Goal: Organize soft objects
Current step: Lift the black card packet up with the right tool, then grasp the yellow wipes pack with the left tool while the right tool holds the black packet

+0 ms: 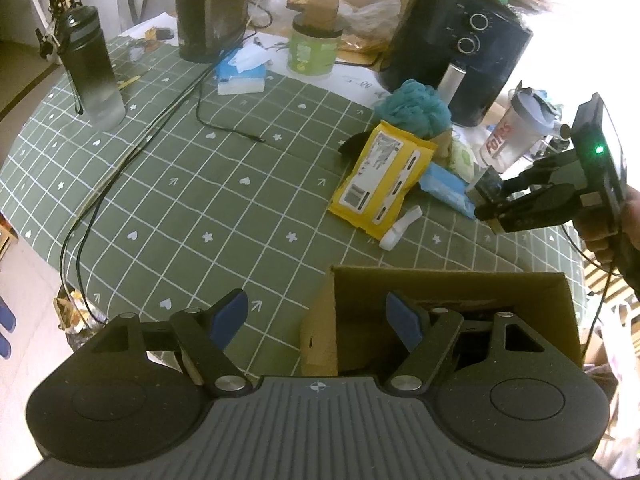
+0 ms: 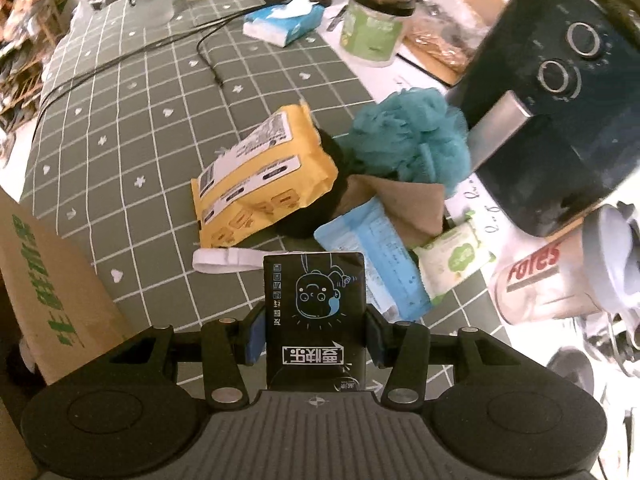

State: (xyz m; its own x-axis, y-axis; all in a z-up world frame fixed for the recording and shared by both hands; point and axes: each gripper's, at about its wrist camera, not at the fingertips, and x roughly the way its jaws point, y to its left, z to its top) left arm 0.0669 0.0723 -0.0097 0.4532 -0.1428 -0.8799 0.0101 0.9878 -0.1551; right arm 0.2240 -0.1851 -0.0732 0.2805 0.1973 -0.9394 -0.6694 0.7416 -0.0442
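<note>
My right gripper [image 2: 314, 338] is shut on a black tissue pack [image 2: 316, 312] with a cartoon face, held above the green checked cloth; it shows at the right of the left wrist view [image 1: 490, 200]. My left gripper [image 1: 320, 316] is open and empty over the near left wall of an open cardboard box [image 1: 452, 280], which is at the left edge of the right wrist view [image 2: 52, 280]. On the cloth lie a yellow wipes pack [image 1: 384, 176] [image 2: 256, 184], a teal bath pouf [image 1: 416, 106] [image 2: 412, 136], a light blue pack [image 2: 372, 256] and a small green-and-white pack [image 2: 452, 260].
A black air fryer [image 1: 460, 40] [image 2: 560, 100] stands behind the pile. A clear shaker cup [image 2: 552, 280] lies at right. A water bottle [image 1: 92, 68], a black kettle [image 1: 212, 4], a green tub [image 1: 312, 48], a tissue pack [image 1: 242, 72] and cables [image 1: 140, 148] occupy the far side.
</note>
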